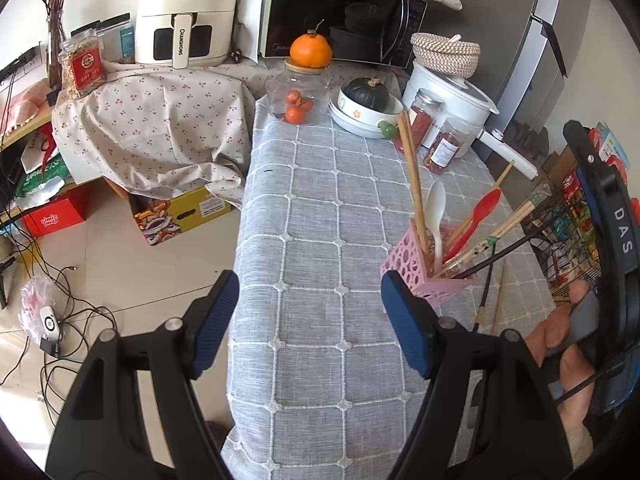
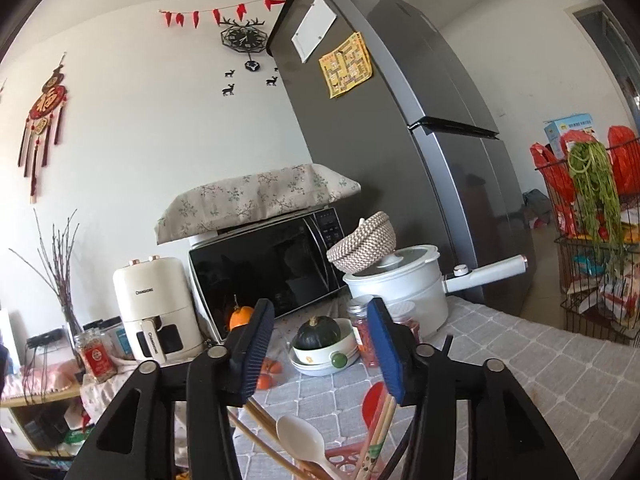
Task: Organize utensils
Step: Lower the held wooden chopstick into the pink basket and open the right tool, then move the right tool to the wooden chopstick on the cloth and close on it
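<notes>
A pink perforated holder (image 1: 416, 268) stands on the grey checked tablecloth (image 1: 320, 208) at the right. It holds brown chopsticks (image 1: 412, 176), a white spoon (image 1: 435, 208), a red spoon (image 1: 480, 210) and patterned chopsticks (image 1: 504, 228). A black chopstick (image 1: 486, 296) and a wooden one (image 1: 499, 300) lie on the cloth beside the holder. My left gripper (image 1: 308, 320) is open and empty, low over the table's front left. My right gripper (image 2: 320, 344) is open and empty, right above the holder (image 2: 340, 466), white spoon (image 2: 298, 436) and red spoon (image 2: 374, 400); it also shows at the left wrist view's right edge (image 1: 600, 216).
At the back stand a glass jar with an orange on its lid (image 1: 298, 96), a bowl with a dark squash (image 1: 366, 100), spice jars (image 1: 440, 144), a white pot (image 1: 452, 96), a microwave (image 1: 336, 12) and an air fryer (image 1: 186, 12). A wire rack (image 1: 568, 224) stands right of the table. Cables lie on the floor at left (image 1: 52, 320).
</notes>
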